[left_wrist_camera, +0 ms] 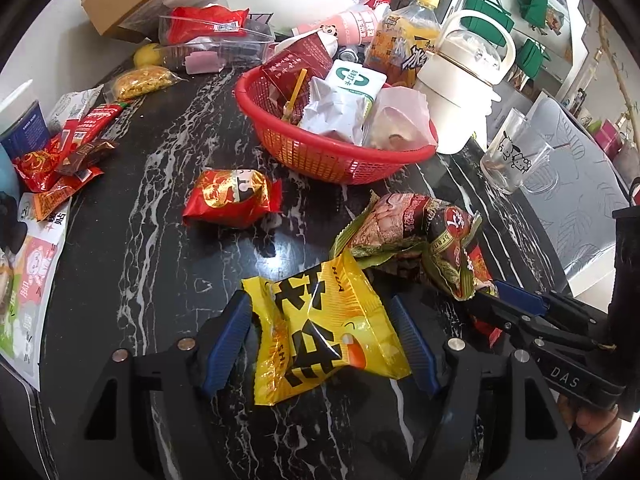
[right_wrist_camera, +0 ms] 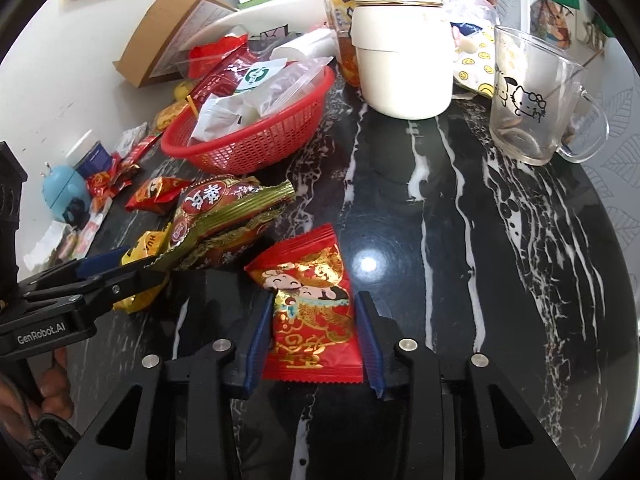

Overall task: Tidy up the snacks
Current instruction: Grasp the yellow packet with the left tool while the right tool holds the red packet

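Observation:
A yellow snack packet lies on the black marble table between the fingers of my left gripper. That gripper is open, with a blue pad close to each side of the packet. My right gripper is shut on a red packet with cartoon figures, its pads pressing both long edges. A red mesh basket holding several packets stands further back, also seen in the right wrist view. Brown-green packets lie between the two grippers.
Another red packet lies in front of the basket. Loose sachets pile up at the table's left edge. A white kettle and a glass mug stand at the back right. A cardboard box leans behind the basket.

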The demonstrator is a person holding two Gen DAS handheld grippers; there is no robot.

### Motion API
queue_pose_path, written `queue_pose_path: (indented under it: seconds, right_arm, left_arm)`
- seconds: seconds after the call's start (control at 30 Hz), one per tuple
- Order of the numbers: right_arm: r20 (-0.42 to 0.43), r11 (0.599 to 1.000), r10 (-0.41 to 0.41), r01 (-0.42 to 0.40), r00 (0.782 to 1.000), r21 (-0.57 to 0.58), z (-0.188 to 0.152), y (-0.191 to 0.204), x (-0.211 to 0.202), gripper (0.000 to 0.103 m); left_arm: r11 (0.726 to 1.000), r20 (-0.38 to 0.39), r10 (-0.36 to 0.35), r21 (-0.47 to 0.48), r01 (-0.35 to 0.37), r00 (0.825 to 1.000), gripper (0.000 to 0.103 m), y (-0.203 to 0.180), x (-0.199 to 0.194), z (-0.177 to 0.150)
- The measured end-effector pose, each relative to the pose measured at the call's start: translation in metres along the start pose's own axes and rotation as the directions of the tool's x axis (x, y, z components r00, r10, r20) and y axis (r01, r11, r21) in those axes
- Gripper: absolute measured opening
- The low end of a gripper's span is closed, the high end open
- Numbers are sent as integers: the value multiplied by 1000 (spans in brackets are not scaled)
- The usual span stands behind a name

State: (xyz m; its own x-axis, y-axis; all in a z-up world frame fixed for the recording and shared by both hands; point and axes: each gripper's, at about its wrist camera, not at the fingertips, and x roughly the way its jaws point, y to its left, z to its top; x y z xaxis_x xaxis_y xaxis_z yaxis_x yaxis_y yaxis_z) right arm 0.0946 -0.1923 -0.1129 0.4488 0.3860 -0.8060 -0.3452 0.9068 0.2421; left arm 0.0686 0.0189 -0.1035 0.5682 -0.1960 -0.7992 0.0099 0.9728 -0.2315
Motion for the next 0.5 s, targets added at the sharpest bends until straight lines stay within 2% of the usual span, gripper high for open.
queue_pose_path:
  seconds: [0.13, 0.2, 0.5]
  right_arm:
    - [1, 1000, -1, 1, 1000, 4, -6, 0, -4, 38]
    - [0, 1000, 0, 0, 1000, 9, -10, 1, -7, 38]
    - [-9, 1000, 0, 0, 1000, 18, -35, 7, -24, 38]
  left_arm:
    - [1000, 13, 2, -5, -2, 1000, 68, 0, -5, -3]
    - [1000, 5, -13, 1, 13, 1000, 60, 0, -7, -5]
    - [995, -42, -72, 67, 75, 997, 60, -13, -21, -29]
